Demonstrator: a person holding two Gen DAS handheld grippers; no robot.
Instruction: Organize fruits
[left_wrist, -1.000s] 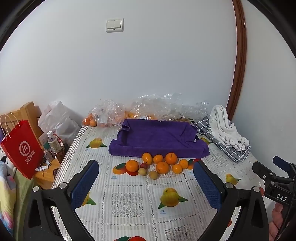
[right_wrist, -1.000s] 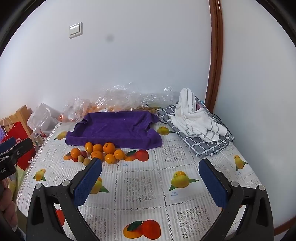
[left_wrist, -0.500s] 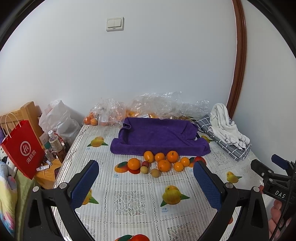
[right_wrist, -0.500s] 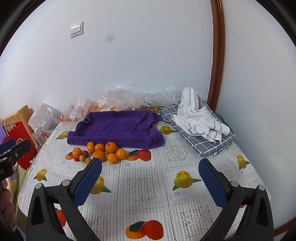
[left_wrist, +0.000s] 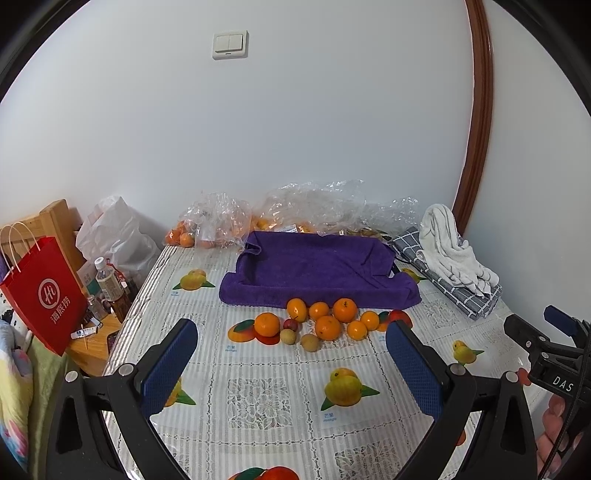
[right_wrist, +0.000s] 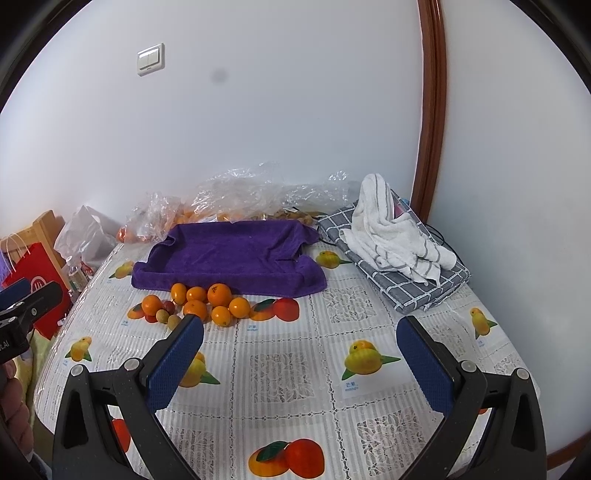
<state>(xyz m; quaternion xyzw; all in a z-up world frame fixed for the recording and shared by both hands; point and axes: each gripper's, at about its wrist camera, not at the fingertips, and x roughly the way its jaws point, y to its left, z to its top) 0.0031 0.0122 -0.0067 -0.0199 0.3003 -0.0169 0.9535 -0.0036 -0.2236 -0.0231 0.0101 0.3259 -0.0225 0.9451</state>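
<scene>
Above the table (left_wrist: 280, 398), both grippers hover agape.

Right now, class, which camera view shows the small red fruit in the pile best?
The left wrist view. There the red fruit sits near centre, unblocked, beside an orange. In the right wrist view it shows smaller and off to the left, partly tucked behind the oranges.
</scene>
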